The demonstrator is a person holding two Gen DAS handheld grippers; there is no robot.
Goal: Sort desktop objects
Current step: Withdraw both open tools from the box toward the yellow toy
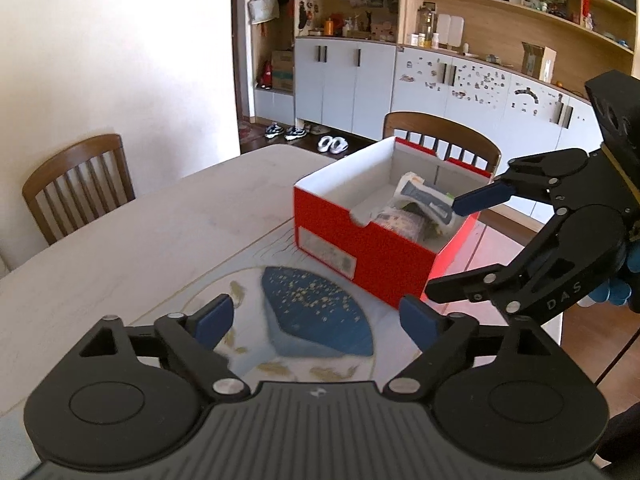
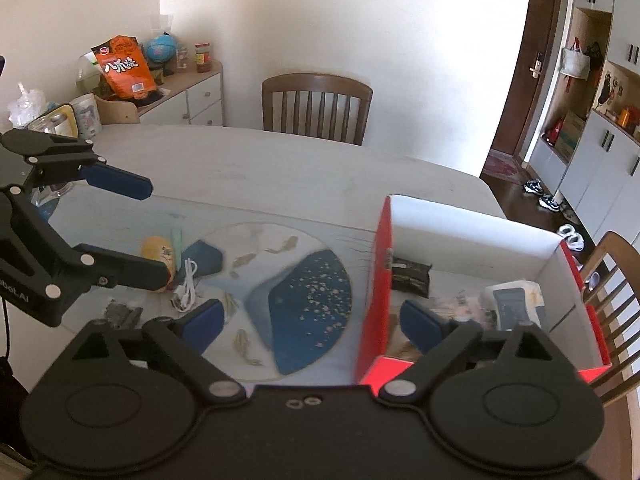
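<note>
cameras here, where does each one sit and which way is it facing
Left wrist: sits on the left gripper, tilted down at the red box; the right gripper shows at right.
Right wrist: sits on the right gripper, tilted down at the table mat; the left gripper shows at left.
Shared: box, mat, wooden chairs, both grippers, open.

Dining room in daylight — white walls (image 2: 360, 20), dark wood floor (image 2: 516, 196). A pale table (image 1: 120, 240) with slatted wooden chairs (image 2: 316, 106); a white cabinet wall with open wooden shelves (image 1: 500, 12); a low sideboard (image 2: 192, 96) — and a brown door (image 2: 536, 64).
</note>
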